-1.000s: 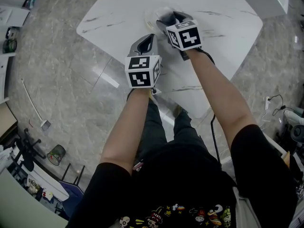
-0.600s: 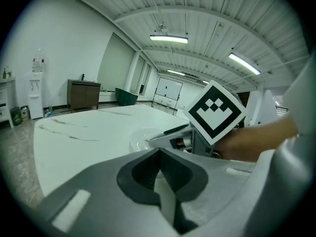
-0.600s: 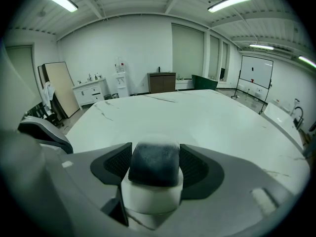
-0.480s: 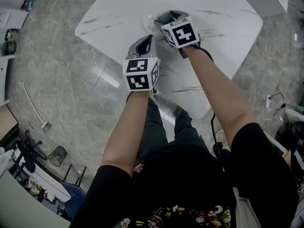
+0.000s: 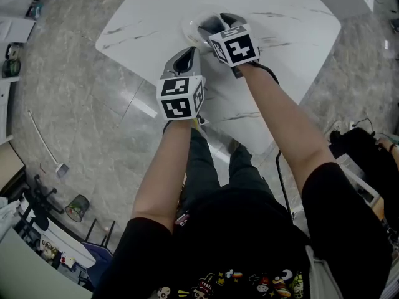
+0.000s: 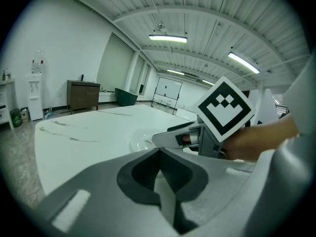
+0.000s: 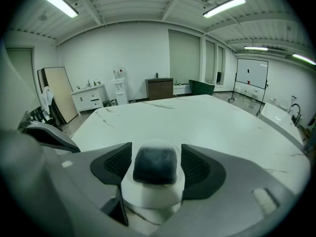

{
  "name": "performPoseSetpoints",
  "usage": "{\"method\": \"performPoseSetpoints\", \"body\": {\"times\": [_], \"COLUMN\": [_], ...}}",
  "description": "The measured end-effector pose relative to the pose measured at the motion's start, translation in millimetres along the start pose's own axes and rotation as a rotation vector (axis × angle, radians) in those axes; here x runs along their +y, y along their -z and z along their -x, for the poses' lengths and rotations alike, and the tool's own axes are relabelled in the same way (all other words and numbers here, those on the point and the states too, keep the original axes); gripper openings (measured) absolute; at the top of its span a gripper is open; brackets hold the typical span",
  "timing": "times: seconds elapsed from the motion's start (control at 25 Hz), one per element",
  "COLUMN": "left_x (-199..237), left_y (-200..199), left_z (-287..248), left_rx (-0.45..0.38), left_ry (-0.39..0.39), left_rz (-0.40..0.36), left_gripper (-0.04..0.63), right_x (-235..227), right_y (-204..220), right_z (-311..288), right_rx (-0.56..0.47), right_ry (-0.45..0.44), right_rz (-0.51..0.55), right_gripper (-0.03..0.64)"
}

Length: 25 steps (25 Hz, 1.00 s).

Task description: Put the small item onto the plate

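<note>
Small item (image 7: 155, 163) clamped in right gripper (image 7: 156, 169) above plate (image 6: 138, 140) rim, left gripper (image 6: 159, 179) closed, empty

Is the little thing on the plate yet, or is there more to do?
Nearly there. Done: the small item is picked up and brought above the plate. In hand: the right hand-held gripper has its jaws closed on the item, while the left hand-held gripper is shut and empty. Left: set the item down on the plate and let go.
</note>
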<state>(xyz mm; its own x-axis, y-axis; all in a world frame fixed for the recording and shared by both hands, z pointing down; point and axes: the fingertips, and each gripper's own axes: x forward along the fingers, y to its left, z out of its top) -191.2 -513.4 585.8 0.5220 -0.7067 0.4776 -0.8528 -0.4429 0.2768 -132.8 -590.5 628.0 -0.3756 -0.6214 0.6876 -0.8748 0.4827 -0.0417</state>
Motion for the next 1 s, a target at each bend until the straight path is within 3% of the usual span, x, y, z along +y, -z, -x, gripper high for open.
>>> {"method": "performPoseSetpoints", "body": {"times": [0.08,0.52,1.0], "left_x": [-2,-35,-96], "left_y": [-2,-21,-49], "left_z": [2,21,66], "left_rx": [-0.001,-0.033,-0.098], "left_ry": [-0.001,0.001,0.011], "left_rz": [-0.003,-0.046,-0.116], "left_gripper": [0.000,0.000,0.000], "right_x": [0,5,-6], "right_y": [-4,-15,-8], "right_z": [11,108,216], "right_rx": [-0.022,-0.219,-0.345], "right_ry": [0.000,0.005,0.033], "right_rz": [-0.016,-0.089,-0.145], "right_gripper": [0.329,0.134,0.059]}}
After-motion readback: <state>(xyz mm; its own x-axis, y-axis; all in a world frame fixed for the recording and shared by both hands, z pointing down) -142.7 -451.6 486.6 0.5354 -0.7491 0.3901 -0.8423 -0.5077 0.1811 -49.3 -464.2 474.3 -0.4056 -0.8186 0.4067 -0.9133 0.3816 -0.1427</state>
